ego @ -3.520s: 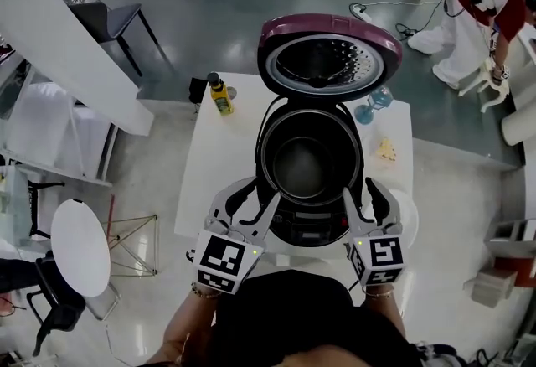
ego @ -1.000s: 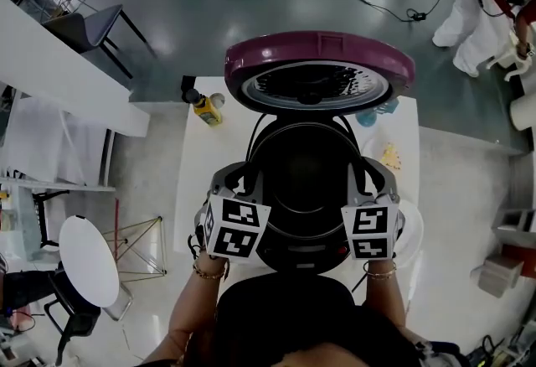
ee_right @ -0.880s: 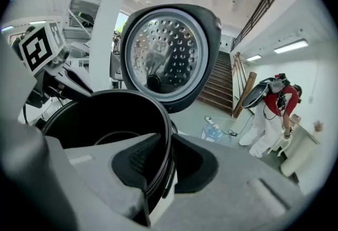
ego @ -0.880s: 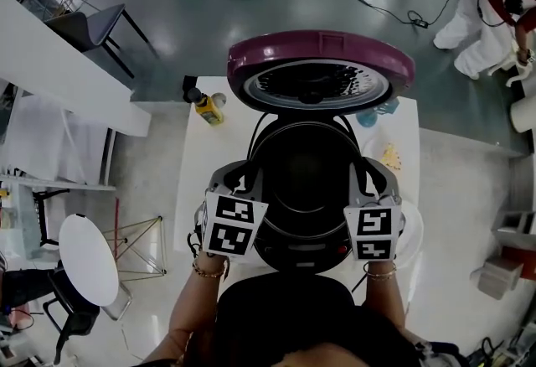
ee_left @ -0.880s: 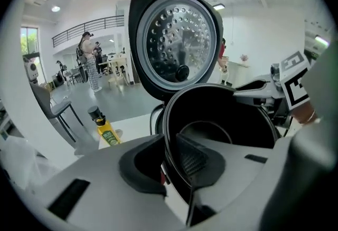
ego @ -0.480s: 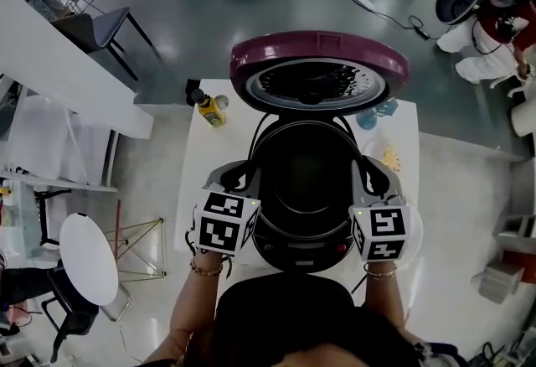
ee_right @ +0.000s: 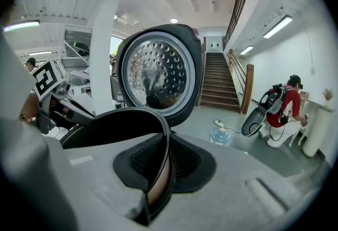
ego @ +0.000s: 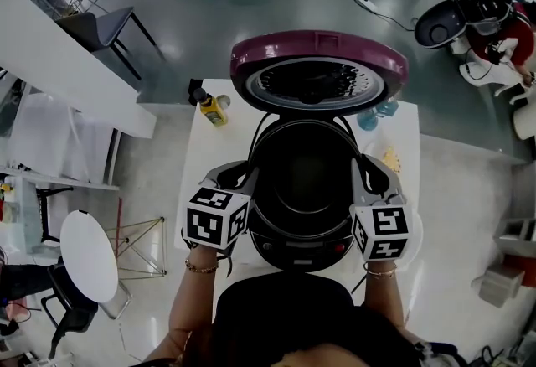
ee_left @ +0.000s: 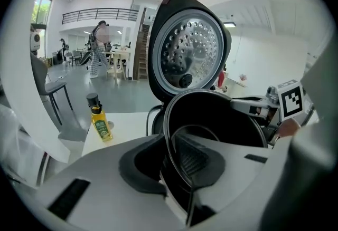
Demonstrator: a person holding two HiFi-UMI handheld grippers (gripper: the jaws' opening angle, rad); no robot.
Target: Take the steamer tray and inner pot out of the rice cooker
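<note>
We pinch the inner pot (ego: 306,189) by its rim at the mouth of the open rice cooker (ego: 318,51) on the white surface (ego: 209,135). The left tool (ego: 244,181) clamps one side. The right tool (ego: 367,181), which has just been closing, clamps the opposite side.

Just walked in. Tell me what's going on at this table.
A person stands at the white table with a gripper in each hand, working on the rice cooker, whose lid stands open. The left gripper is clamped on the left rim of the dark inner pot and the right gripper on its right rim. The right jaws have just been closing on it. The pot is over the cooker's body, not yet out on the table.
</note>
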